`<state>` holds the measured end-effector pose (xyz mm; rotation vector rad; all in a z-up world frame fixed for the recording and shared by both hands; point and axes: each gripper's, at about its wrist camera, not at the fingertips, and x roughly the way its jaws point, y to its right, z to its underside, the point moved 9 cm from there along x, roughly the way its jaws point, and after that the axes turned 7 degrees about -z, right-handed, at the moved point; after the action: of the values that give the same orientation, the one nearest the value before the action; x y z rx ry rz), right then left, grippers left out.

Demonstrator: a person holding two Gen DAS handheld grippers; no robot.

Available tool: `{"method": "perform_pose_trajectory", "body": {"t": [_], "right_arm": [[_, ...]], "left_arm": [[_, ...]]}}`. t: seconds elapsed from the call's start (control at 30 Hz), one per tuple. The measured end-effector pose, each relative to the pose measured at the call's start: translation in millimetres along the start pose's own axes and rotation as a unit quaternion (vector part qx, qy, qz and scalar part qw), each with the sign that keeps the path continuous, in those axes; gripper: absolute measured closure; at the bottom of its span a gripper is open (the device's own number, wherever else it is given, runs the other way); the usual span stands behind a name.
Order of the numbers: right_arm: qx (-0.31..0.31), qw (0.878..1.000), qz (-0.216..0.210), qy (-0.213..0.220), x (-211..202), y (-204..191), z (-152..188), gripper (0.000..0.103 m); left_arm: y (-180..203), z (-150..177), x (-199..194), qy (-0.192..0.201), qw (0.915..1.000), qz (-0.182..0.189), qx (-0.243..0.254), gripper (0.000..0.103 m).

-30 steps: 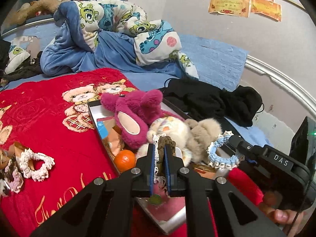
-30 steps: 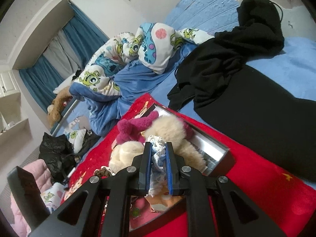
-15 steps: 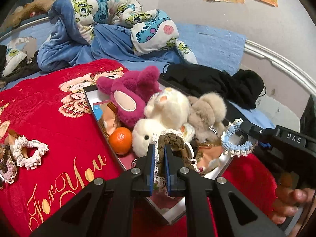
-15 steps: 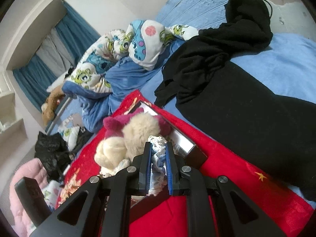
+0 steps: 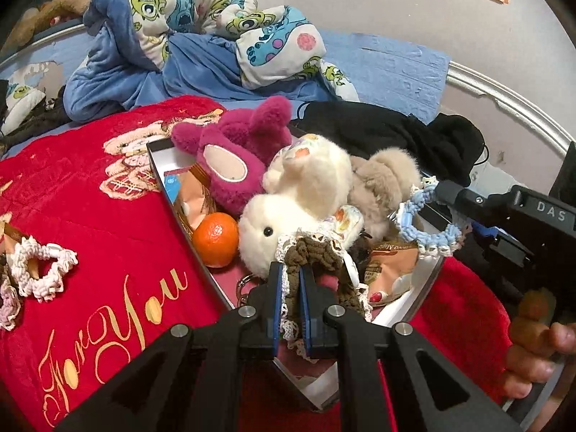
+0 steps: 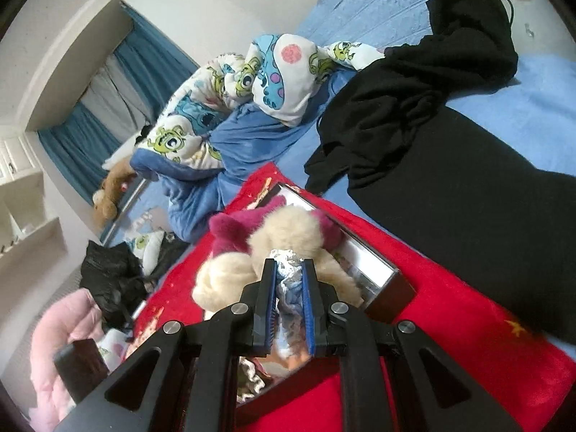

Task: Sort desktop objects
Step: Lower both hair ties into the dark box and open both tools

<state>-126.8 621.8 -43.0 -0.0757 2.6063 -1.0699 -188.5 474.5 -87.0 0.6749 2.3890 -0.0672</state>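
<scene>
Both tongs clamp crocheted scrunchies: brown scrunchie [image 5: 309,253] (limp) droops trayward.

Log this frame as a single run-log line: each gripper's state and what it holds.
left gripper: shut on brown crochet scrunchie, over box | right gripper: shut on blue crochet scrunchie, over box | step: placing

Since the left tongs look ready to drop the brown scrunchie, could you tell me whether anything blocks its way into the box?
Nothing blocks it outright: the brown scrunchie hangs over the box, but the white plush and a snack packet crowd the floor beneath.
</scene>
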Motion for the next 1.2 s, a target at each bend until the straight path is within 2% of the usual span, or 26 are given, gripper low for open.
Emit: {"method": "perform_pose_trajectory", "body": {"t": [0.13, 0.33, 0.5, 0.7, 1.07, 1.2], "right_arm": [[-0.006, 1.0, 0.023, -0.008, 11, 1, 4, 0.089], [-0.033, 0.996, 0.081, -0.025, 17, 11, 13, 0.089], [-0.054, 0.994, 0.089, -0.035, 14, 13, 14, 0.089], [-0.139, 0.98, 0.131, -0.06, 17, 7, 21, 0.089], [-0.149, 0.979, 0.125, -0.057, 14, 4, 25, 0.089], [-0.144, 0.981, 0.118, -0.058, 13, 1, 24, 0.082]], "left_arm": [[-1, 1, 1, -0.001, 1.0, 0.004, -0.002, 0.093], [-1, 1, 1, 0.0, 1.0, 0.003, 0.002, 0.094], [1, 2, 2, 0.003, 0.9999, -0.002, 0.009, 0.094], [4, 3, 2, 0.004, 0.9999, -0.004, 0.015, 0.094], [8, 3, 1, 0.004, 0.9995, -0.016, 0.027, 0.093], [9, 3, 1, 0.004, 0.9993, -0.02, 0.032, 0.093]]}}
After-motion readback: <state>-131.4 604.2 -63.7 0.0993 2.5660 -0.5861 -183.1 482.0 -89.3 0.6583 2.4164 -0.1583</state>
